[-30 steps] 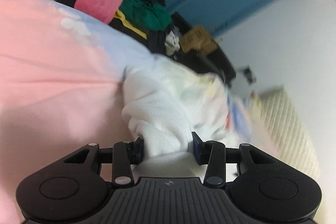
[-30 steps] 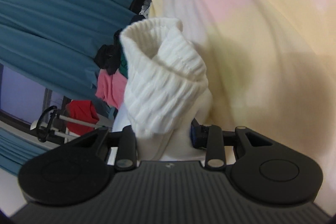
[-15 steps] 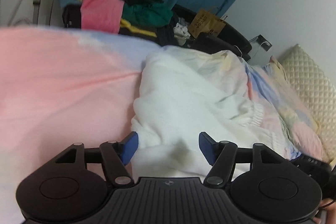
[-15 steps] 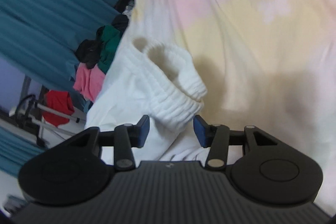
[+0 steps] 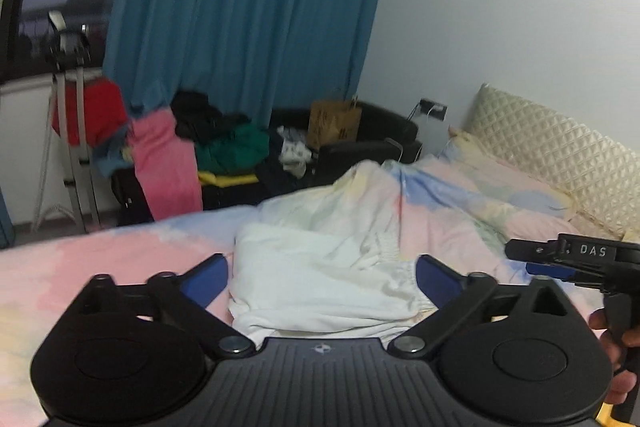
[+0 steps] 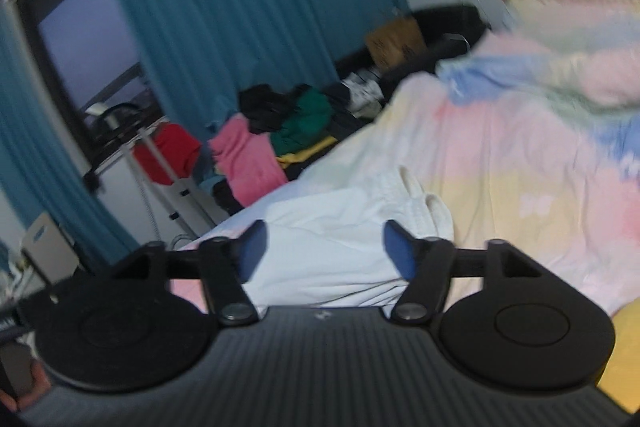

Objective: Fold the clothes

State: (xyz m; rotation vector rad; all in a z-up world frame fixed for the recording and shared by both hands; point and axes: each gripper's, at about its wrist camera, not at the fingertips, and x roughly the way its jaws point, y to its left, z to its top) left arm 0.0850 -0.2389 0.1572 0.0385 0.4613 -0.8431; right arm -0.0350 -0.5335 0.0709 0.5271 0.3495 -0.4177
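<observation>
White garment [image 5: 320,279] lies dropped on the bed [image 5: 100,263], no longer pinched; both hand-held grippers [image 5: 320,273] [image 6: 325,247] are opening, empty.

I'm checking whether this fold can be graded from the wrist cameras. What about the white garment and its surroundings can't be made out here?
- White garment: near edge hidden behind the left gripper body, left wrist view.
- Same garment, right wrist view: motion blur hides creases; right gripper covers its near edge.
- Paper bag print: too small to read.
</observation>
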